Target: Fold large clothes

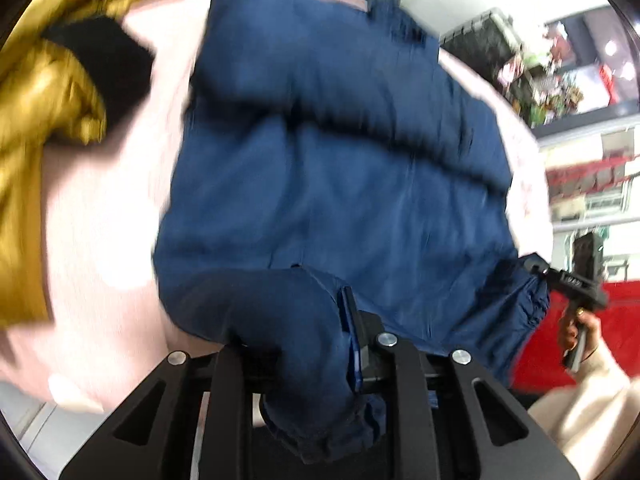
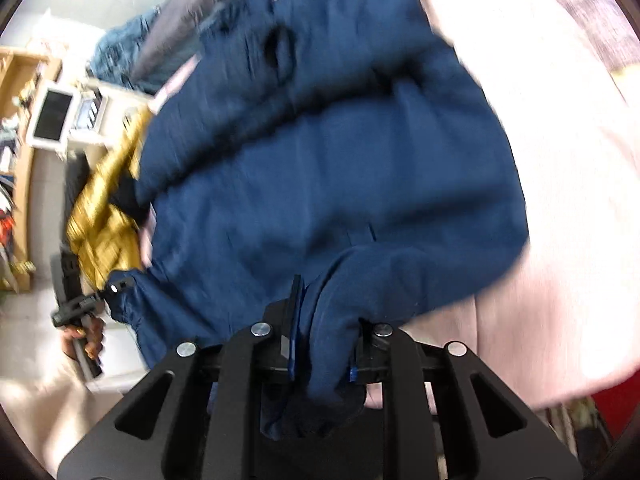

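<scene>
A large navy blue jacket lies spread over a pale pink bed cover; both views are blurred. My left gripper is shut on a bunched fold of the jacket's near hem, and the cloth hides one fingertip. In the right wrist view my right gripper is likewise shut on a fold of the same jacket. Each gripper shows in the other's view: the right gripper pinches the jacket's elastic corner, and the left gripper grips the opposite corner, each held by a hand.
A shiny gold garment and a black item lie on the pink cover left of the jacket. More clothes are heaped at the far end. Cluttered shelves and a red surface flank the bed.
</scene>
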Motion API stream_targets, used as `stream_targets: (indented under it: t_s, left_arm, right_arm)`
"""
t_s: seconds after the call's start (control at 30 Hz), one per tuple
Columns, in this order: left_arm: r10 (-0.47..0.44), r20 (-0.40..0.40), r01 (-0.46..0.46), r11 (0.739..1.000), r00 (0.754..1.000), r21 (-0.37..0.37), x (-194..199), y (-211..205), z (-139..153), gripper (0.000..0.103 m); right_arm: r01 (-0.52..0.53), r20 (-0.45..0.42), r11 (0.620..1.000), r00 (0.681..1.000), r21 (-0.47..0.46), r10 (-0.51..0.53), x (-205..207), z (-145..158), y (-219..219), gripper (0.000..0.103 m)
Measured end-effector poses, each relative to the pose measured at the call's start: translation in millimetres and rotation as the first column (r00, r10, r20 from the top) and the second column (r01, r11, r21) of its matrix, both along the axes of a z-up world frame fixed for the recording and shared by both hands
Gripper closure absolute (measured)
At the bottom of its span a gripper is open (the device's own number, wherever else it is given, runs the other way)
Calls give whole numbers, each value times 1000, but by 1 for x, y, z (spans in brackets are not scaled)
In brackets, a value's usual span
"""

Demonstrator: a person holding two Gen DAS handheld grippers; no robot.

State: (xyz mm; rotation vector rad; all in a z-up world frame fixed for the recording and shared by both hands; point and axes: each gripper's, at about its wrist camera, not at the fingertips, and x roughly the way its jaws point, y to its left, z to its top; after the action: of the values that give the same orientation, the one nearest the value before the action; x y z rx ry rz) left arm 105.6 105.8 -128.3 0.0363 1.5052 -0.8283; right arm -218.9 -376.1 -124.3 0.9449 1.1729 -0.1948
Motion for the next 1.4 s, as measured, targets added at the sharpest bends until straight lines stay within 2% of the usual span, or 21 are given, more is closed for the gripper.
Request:
stream_targets:
  t_s: [0.17, 0.3, 0.43, 0.6, 0.67, 0.77, 0.93, 1.03, 1.1, 1.17, 1.23, 1.27, 1.3, 1.37, 1.4]
  left_arm:
    - [61, 114, -53, 996, 992, -70, 70, -33, 34, 82]
    - [131, 154, -117, 988, 979, -100, 121, -55, 43, 82]
    - [182, 172, -169, 982, 968, -88, 172, -88, 40, 82]
    - [180, 213, -189, 982, 960, 22, 207, -135, 24, 82]
    - [187, 206, -199, 979, 960, 35, 215, -138, 19, 82]
    - [233, 173, -240, 971, 957, 20, 230, -139, 13, 82]
    - [274, 146, -283, 958, 950, 39, 248, -149, 0, 81]
    - [312, 91, -318, 946, 946, 59, 253, -149, -14, 79]
    - [331, 47, -333, 942, 943, 43, 255, -145, -17, 74]
    - [344, -11, -344, 939, 939, 4, 259, -139, -13, 69]
    - [367, -97, -373, 926, 925, -57, 265, -126, -8, 64]
    - [384, -150, -400, 912, 911, -95, 269, -118, -5, 59]
    - [408, -222, -443, 885, 886, -144, 273, -105, -1, 55]
    - [440, -294, -503, 843, 848, -190, 278, -88, 6, 50]
    - [460, -283, -521, 829, 842, -202, 279, -80, 13, 45]
  right_arm:
    - [84, 135, 996, 987, 32, -87, 54, 24, -59, 86]
    - [151, 201, 986, 966, 67, -161, 96, 36, -102, 86]
    - [227, 215, 967, 945, 115, -247, 138, 32, -148, 86]
    - [291, 152, 949, 939, 123, -308, 185, 12, -176, 86]
    - [324, 123, 934, 931, 150, -343, 196, 0, -186, 86]
    - [373, 106, 905, 911, 206, -399, 202, -13, -199, 86]
    - [399, 93, 889, 899, 225, -427, 222, -27, -213, 86]
    - [427, 58, 874, 891, 232, -451, 228, -40, -215, 86]
    - [449, 32, 858, 881, 250, -471, 229, -52, -217, 85]
    - [484, 18, 817, 857, 314, -515, 225, -63, -220, 81]
    - [516, 10, 752, 822, 410, -570, 219, -74, -225, 77]
    - [526, 7, 721, 806, 450, -592, 216, -78, -227, 74]
    - [534, 2, 692, 791, 486, -612, 214, -80, -229, 72]
    - [536, 1, 643, 768, 548, -641, 210, -84, -233, 65]
    - [532, 2, 633, 765, 563, -644, 209, -84, -235, 64]
